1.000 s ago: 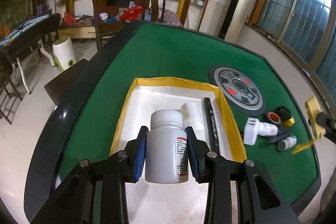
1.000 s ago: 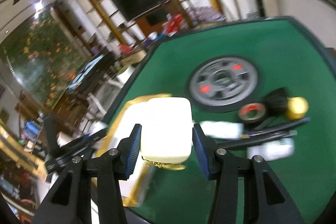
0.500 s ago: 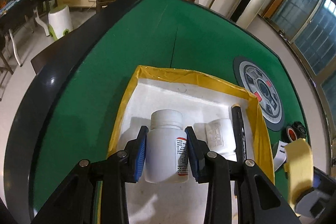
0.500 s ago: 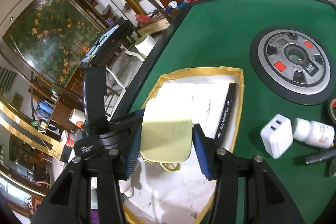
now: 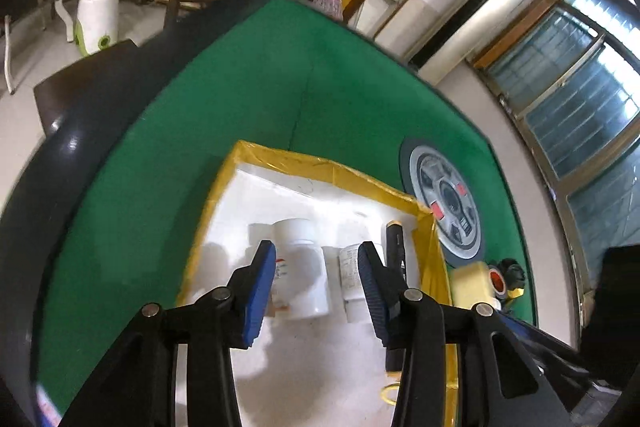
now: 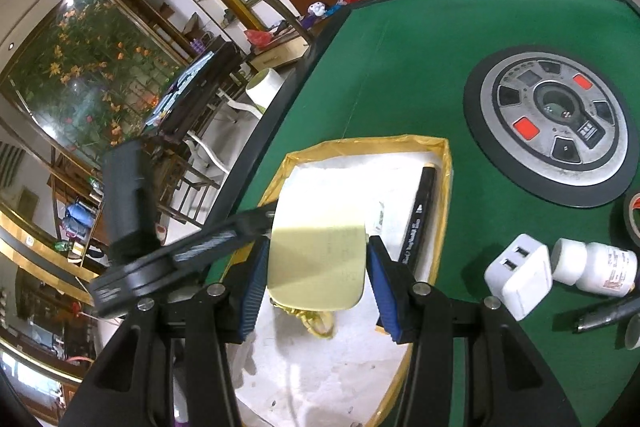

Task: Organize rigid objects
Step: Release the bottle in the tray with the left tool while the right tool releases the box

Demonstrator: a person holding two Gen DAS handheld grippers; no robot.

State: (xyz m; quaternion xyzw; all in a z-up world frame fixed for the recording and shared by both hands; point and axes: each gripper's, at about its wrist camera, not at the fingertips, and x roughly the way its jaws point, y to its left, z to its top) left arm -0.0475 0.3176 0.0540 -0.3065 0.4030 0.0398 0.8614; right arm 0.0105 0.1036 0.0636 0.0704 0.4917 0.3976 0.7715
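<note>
A yellow-rimmed white tray (image 5: 332, 167) sits on the green table. In it lie a white bottle (image 5: 302, 267), a smaller white bottle (image 5: 352, 277) and a black marker (image 5: 398, 251). My left gripper (image 5: 316, 285) is open above the white bottle, which lies free below the fingers. My right gripper (image 6: 316, 281) is shut on a pale yellow box (image 6: 318, 265) with a yellow cord hanging from it, held over the tray (image 6: 444, 163). The yellow box also shows in the left wrist view (image 5: 474, 285).
On the green felt right of the tray lie a white charger (image 6: 518, 275), a white bottle (image 6: 592, 267), a black pen (image 6: 604, 315) and a tape roll (image 6: 632, 211). A round grey console (image 6: 554, 127) is set in the table. The black table rim (image 5: 100, 107) runs at left.
My left gripper has opened and let the white bottle down into the tray. My right gripper has carried the yellow box over the tray.
</note>
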